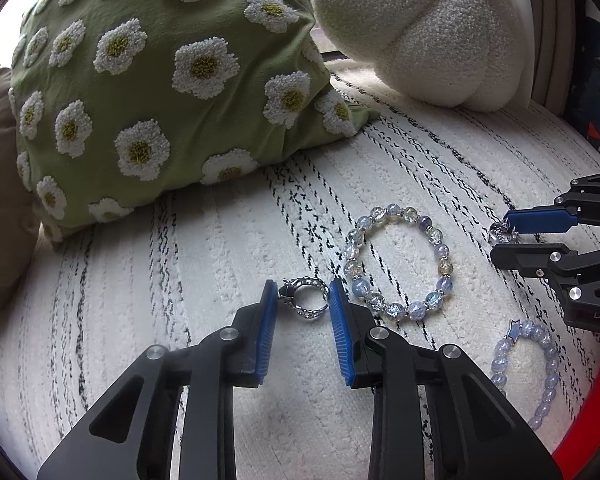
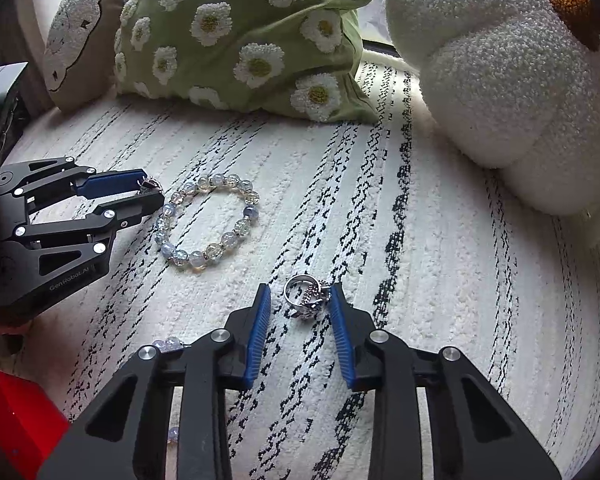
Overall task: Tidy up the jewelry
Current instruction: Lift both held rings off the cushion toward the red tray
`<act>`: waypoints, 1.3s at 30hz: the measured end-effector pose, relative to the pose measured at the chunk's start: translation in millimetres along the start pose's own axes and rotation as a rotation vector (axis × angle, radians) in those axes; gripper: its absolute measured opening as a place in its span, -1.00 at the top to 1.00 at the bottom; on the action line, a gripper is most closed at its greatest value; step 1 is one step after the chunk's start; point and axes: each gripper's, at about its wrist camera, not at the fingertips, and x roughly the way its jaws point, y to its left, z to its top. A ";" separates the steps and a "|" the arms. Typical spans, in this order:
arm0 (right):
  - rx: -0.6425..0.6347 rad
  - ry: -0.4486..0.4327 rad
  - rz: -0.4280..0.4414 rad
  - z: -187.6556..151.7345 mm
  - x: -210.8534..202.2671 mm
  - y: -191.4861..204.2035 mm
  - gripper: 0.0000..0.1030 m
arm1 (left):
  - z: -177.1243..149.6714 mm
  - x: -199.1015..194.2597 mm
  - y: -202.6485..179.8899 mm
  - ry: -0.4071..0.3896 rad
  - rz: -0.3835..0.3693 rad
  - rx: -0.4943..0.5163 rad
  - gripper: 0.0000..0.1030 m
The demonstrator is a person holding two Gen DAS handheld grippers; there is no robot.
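Two silver rings lie on a white cloth with black stripes (image 1: pixel 228 248). My left gripper (image 1: pixel 302 292) has both blue pads pressed against an ornate ring (image 1: pixel 314 283); the right wrist view shows this gripper (image 2: pixel 152 194) at the left, pinching that ring (image 2: pixel 149 186). My right gripper (image 2: pixel 300 292) straddles the other ring (image 2: pixel 312 299). That ring leans on the right pad, and a strip of cloth shows between it and the left pad. A bracelet of pale blue and yellow beads (image 1: pixel 360 286) (image 2: pixel 180 256) lies between the two grippers. A smaller blue bracelet (image 1: pixel 552 364) with a star charm lies nearer.
A green daisy cushion (image 1: pixel 160 92) and a white plush cushion (image 1: pixel 420 32) stand behind the jewelry, with a beige cushion (image 2: pixel 76 40) further left. A red object (image 1: pixel 592 420) (image 2: pixel 16 412) sits near the small bracelet. Striped cloth (image 2: pixel 440 280) stretches to the right.
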 end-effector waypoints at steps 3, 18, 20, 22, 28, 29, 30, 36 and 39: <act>0.000 -0.001 0.004 -0.1 0.1 0.1 0.49 | 0.2 0.0 -0.5 0.000 0.001 0.002 0.51; 0.004 -0.004 0.019 -0.7 -0.1 0.4 0.56 | 0.8 1.0 -1.0 0.001 0.000 0.001 0.51; 0.004 -0.004 0.020 -0.2 0.0 0.4 0.56 | 0.8 1.1 -1.2 0.001 0.000 0.001 0.52; 0.006 -0.003 0.022 -0.1 -0.3 0.5 0.56 | 1.0 0.9 -1.5 0.001 0.000 0.000 0.51; 0.006 -0.006 0.021 -0.5 -3.2 0.8 0.56 | 1.7 1.2 0.2 0.008 -0.006 -0.013 0.51; 0.006 -0.008 0.021 -0.4 -3.9 0.7 0.56 | 1.8 1.3 0.4 0.009 -0.006 -0.014 0.52; 0.007 -0.009 0.019 -0.1 -4.5 0.7 0.56 | 1.7 1.3 0.6 0.009 -0.006 -0.016 0.52; 0.001 -0.010 0.010 -0.8 -6.2 1.5 0.56 | 1.0 1.1 0.5 0.008 -0.007 -0.020 0.52; 0.003 -0.011 0.006 -0.7 -7.0 1.1 0.56 | 1.3 1.4 0.5 0.009 -0.007 -0.022 0.52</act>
